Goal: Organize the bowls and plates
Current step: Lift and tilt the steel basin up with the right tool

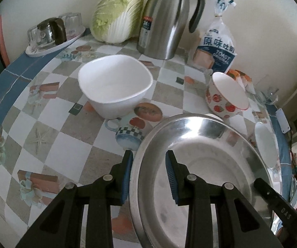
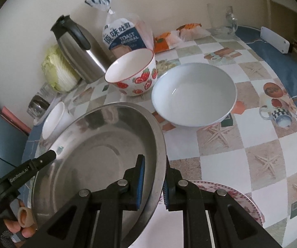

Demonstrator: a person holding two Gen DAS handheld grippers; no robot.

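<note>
A steel plate is held between both grippers above the table. My left gripper straddles its left rim, one finger inside and one outside, with a gap at the pads. My right gripper straddles the plate's right rim more closely. A white square bowl stands beyond the left gripper and shows at the left of the right view. A strawberry bowl and a round white bowl stand further right. A floral plate lies under the right gripper.
A steel thermos jug, a napa cabbage, a toast bag and a tray of glasses stand along the wall. A glass mug and a white device sit at the table's far right edge.
</note>
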